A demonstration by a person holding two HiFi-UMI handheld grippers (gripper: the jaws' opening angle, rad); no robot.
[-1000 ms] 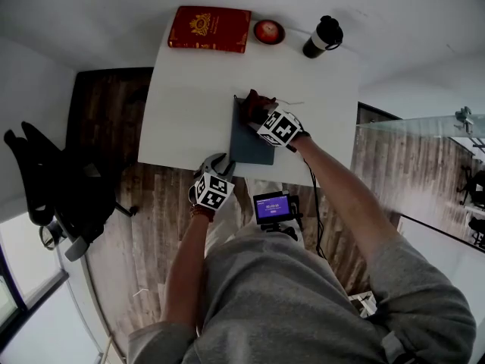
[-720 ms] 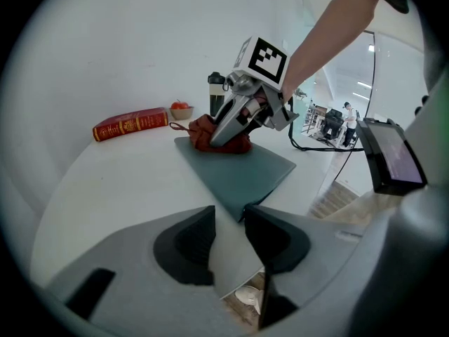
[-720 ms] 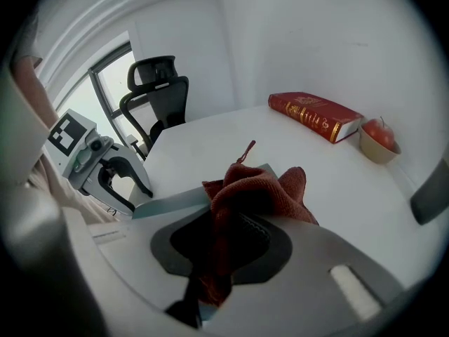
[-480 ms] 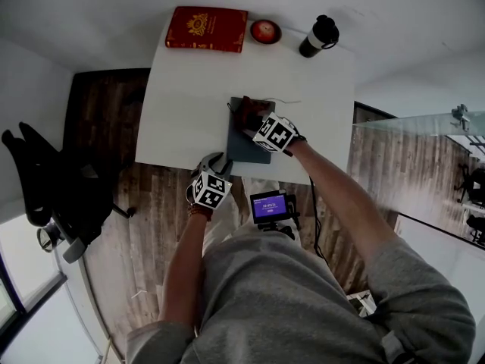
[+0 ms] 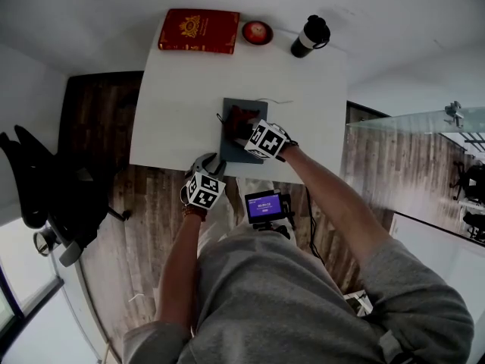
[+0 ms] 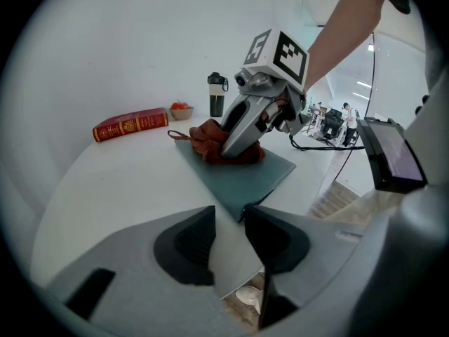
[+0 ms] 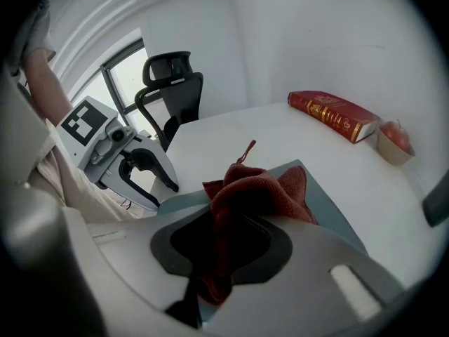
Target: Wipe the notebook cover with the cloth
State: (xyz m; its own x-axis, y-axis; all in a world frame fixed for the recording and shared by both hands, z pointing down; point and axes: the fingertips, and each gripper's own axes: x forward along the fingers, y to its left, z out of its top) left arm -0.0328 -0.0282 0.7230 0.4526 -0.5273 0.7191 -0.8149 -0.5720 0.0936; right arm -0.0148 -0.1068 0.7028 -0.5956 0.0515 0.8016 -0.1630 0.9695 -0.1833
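From the head view, the small round bowl (image 5: pixel 257 32) at the far edge of the white table (image 5: pixel 174 120) holds one red fruit; the rest of it I cannot make out from here. A red hardcover book with gold print (image 5: pixel 198 30) lies to the left of the bowl, and a black tumbler with a white band (image 5: pixel 310 36) stands closed to its right. The flat grey-blue notebook (image 5: pixel 242 106) lies near my edge of the table with the crumpled rust-red cloth (image 5: pixel 241 118) on its cover. My right gripper (image 5: pixel 244 131) bears down on that cloth, and my left gripper (image 5: pixel 211 160) sits at the table's near edge, just beside the notebook's near left corner. In the left gripper view, my jaws stand apart with nothing gripped; only the table edge and the notebook's near corner show in the gap, and I cannot tell whether they touch either. In the right gripper view, my jaws are clamped on a fold of the cloth, which bunches out ahead of them onto the notebook cover. A black office chair (image 7: pixel 172 90) stands beyond the table.
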